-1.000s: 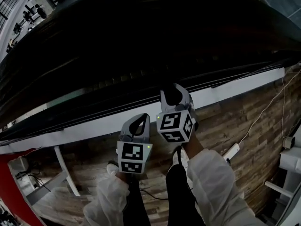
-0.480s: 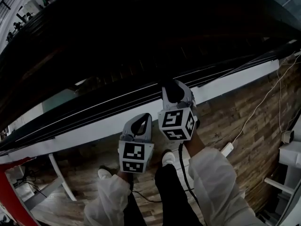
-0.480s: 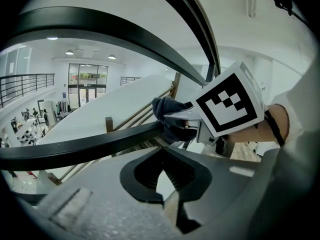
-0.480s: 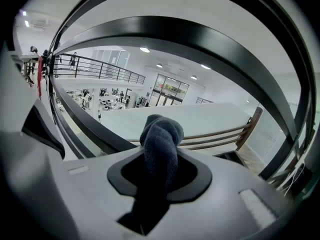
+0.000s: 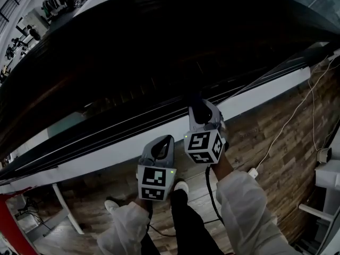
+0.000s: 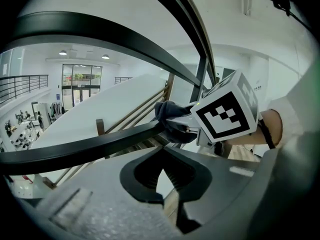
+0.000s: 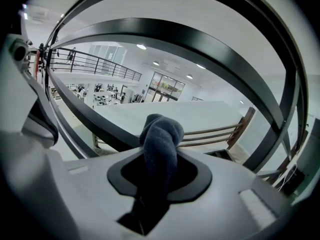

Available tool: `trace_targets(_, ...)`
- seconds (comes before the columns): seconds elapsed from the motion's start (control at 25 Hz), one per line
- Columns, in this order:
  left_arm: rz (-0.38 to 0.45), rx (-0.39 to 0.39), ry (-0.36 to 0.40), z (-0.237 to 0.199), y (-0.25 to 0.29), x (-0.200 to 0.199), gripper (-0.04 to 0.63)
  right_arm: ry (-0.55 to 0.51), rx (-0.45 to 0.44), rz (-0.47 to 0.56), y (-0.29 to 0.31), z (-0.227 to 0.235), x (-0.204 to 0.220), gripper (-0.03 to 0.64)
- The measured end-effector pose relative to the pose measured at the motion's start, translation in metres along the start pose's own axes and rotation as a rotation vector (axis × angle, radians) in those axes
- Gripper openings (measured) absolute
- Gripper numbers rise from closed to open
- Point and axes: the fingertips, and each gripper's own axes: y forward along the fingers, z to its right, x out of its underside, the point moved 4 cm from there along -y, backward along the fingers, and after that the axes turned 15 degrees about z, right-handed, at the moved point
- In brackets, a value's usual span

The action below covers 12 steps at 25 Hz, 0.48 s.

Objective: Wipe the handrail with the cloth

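- The handrail (image 5: 170, 36) is seen as a broad dark band across the head view. Against one second ago it is shifted in the frame, and more of the bright hall is shown at the top left.
- The white ledge (image 5: 133, 137) below the rail and the wooden floor (image 5: 271, 137) are displaced as well; the cable socket (image 5: 252, 172) on the floor is now found further left.
- The person's shoes (image 5: 181, 187) are placed differently from half a second ago, so a step along the rail is judged to be under way.
- The right gripper (image 5: 198, 110) is carried a little right and down in the frame, and its place against the rail is kept. Its jaws are pinched on the cloth (image 7: 161, 134).
- The left gripper (image 5: 162, 146) is held just beside the right one, lower and nearer the body. Its jaws are pressed together with nothing between them, and the rail is not touched by it.
- The cloth is a dark rolled wad that sticks out past the jaws. In the left gripper view its tip is seen against the rail's near side.
- From these shifts, the wipe is judged to be in mid-stroke, with the cloth being drawn along the rail as the person walks. How much of the rail is left to wipe cannot be told.
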Motion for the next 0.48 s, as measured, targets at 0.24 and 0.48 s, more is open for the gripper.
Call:
trace_targets(0.24, -0.019, 0.027, 0.006, 0.027, 0.02, 0.004, 0.002, 0.051, 0.042, -0.015, -0.005, 0.049, 0.025, 0.097)
trace_targets(0.48, -0.026, 0.066, 0.03, 0.051, 0.049, 0.001, 0.002, 0.107, 0.12, -0.043, -0.005, 0.108, 0.049, 0.097)
